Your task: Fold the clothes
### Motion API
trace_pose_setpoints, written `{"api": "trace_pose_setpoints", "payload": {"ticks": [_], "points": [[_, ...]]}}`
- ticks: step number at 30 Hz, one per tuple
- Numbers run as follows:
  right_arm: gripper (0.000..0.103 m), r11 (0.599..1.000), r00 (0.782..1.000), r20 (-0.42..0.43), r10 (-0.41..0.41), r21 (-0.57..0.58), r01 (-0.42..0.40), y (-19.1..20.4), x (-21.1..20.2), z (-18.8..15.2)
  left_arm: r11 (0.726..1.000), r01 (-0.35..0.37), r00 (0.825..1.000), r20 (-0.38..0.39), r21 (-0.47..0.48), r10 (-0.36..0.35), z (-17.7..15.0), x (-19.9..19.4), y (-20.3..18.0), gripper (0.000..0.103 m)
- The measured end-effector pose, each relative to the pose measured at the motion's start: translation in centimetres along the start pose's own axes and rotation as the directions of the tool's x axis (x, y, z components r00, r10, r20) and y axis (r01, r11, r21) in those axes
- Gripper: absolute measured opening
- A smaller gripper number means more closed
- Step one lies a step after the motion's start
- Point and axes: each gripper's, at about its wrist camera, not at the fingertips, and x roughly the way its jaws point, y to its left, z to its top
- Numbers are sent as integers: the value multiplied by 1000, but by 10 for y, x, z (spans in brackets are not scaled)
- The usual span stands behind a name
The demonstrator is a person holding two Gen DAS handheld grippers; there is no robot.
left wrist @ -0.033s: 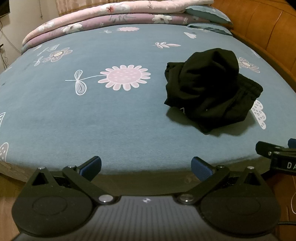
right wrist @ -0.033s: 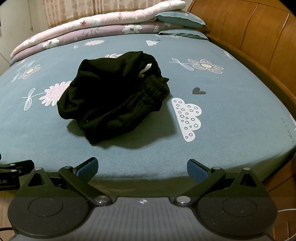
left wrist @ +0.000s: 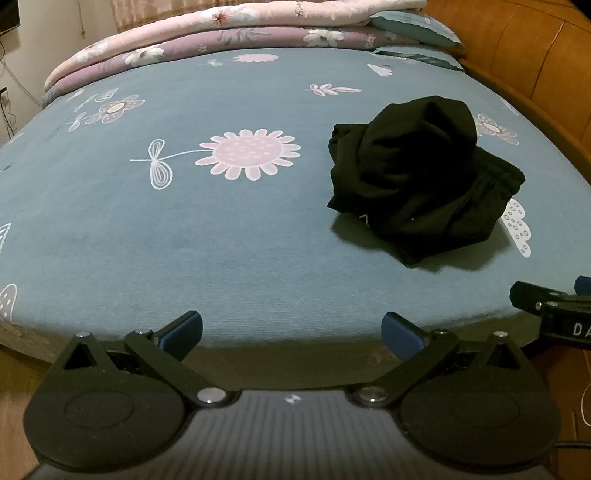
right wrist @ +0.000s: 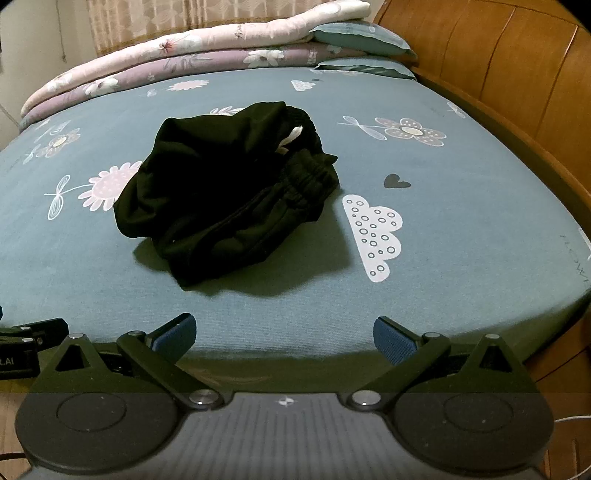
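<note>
A crumpled black garment (left wrist: pixel 417 184) with an elastic waistband and a white drawstring lies in a heap on the blue floral bedsheet (left wrist: pixel 184 240); it also shows in the right wrist view (right wrist: pixel 229 195). My left gripper (left wrist: pixel 291 330) is open and empty at the bed's near edge, left of the garment. My right gripper (right wrist: pixel 284 334) is open and empty at the near edge, in front of the garment. The right gripper's tip shows at the right edge of the left wrist view (left wrist: pixel 546 310).
Folded pink and purple quilts (left wrist: pixel 221 33) and pillows (right wrist: pixel 358 37) lie along the far side of the bed. A wooden headboard (right wrist: pixel 517 74) runs along the right. A wall and curtain stand behind.
</note>
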Motion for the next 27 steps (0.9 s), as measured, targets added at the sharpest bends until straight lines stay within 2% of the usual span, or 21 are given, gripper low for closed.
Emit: {"api": "trace_pose_setpoints", "payload": {"ticks": [27], "points": [[103, 1000, 1000, -12, 5, 10, -5, -4, 5, 0, 1000, -19, 1000, -5, -1, 19, 3, 4, -6, 102]]}}
